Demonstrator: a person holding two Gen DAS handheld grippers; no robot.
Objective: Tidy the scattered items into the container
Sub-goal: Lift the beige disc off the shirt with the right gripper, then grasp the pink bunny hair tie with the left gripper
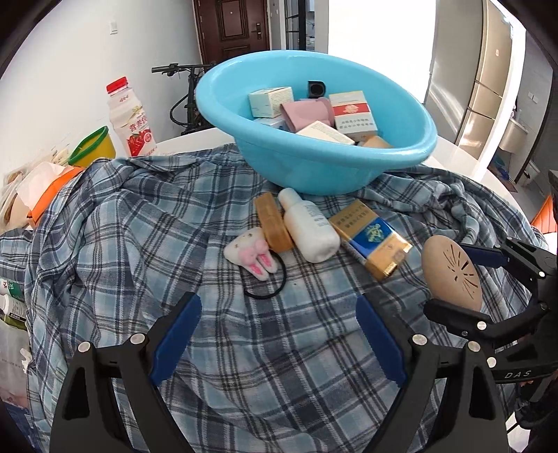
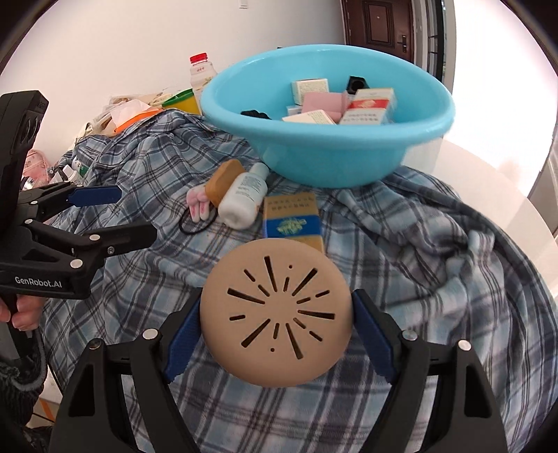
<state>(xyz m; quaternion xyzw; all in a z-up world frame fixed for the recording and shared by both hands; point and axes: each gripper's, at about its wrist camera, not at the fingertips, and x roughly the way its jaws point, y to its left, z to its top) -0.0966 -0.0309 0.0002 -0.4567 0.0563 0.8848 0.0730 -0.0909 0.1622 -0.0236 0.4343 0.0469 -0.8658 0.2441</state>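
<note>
White wall with light switch stood behind white table. Dark brown door at rear; black bicycle parked against wall. Strong daylight flooded through opening beside door. Tall pale cabinets lined right side.

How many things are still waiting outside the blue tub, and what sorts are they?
Outside the blue basin, counting what the right gripper holds:
Cigarette packs: 1, gold and blue pack
Bottles: 1, white bottle
Brown soap-like bars: 1, brown bar
Hair ties: 1, plush hair tie
Round discs: 1, tan slotted disc, gripped
Total: 5
</note>
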